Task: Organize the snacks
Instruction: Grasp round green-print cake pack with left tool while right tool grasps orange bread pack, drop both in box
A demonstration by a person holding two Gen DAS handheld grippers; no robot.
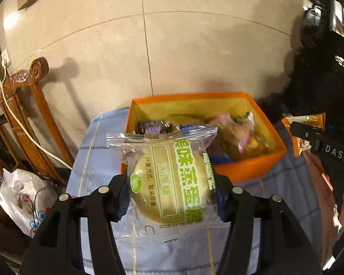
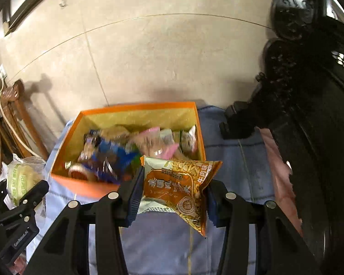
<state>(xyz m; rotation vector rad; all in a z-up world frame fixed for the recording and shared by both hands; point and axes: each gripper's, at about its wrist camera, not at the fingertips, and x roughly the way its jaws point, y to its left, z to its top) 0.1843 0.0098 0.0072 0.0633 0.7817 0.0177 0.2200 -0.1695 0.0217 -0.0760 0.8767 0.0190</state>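
Left gripper (image 1: 172, 197) pinches clear-wrapped round yellow cake (image 1: 169, 183); right gripper (image 2: 172, 197) pinches orange foil snack packet (image 2: 183, 188); open orange cardboard box (image 2: 84, 185) beyond.

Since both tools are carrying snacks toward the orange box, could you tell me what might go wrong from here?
1. The orange box already looks crowded, so new packets may slide out.
2. The right tool pinches the orange snack bag off-centre; it hangs tilted and could slip.
3. The left tool squeezes the steamed cake packet and may squash it.
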